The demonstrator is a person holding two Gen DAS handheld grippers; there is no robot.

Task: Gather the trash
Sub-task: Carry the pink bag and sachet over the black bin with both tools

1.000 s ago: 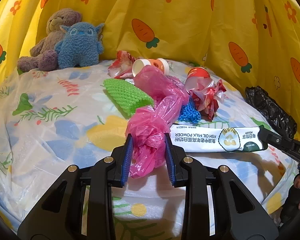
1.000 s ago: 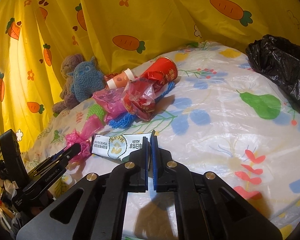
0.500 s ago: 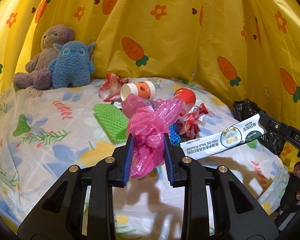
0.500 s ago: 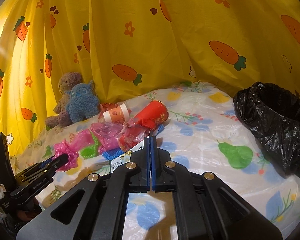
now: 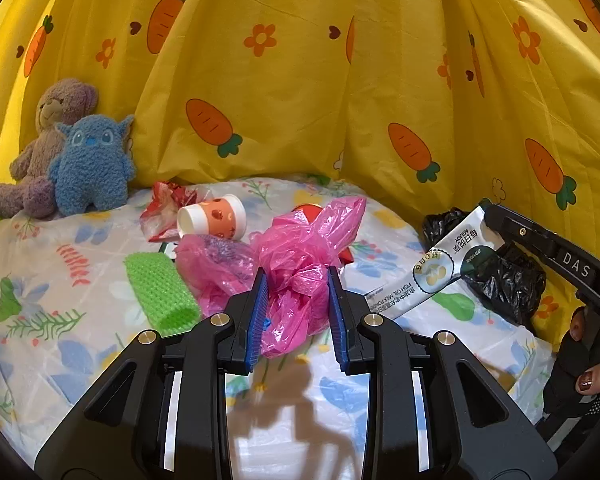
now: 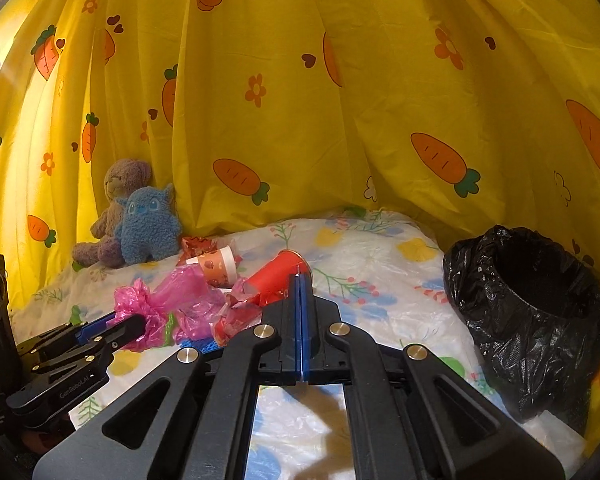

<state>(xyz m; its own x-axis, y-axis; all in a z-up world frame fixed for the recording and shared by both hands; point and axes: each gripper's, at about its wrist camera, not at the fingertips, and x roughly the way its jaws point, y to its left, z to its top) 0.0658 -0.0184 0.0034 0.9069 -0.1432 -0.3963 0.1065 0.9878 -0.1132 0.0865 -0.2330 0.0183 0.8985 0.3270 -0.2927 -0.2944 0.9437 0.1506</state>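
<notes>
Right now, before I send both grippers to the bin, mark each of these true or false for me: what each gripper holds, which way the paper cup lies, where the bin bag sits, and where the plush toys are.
1. The left gripper is clamped on a pink plastic bag. True.
2. The right gripper holds nothing. False: it pinches a milk powder sachet by one end.
3. The orange paper cup stands upright. False: it lies on its side.
4. The black bin bag sits open on the bed's right side. True.
5. The blue plush toy lies inside the bin bag. False: it sits against the yellow curtain beside a teddy bear.
</notes>
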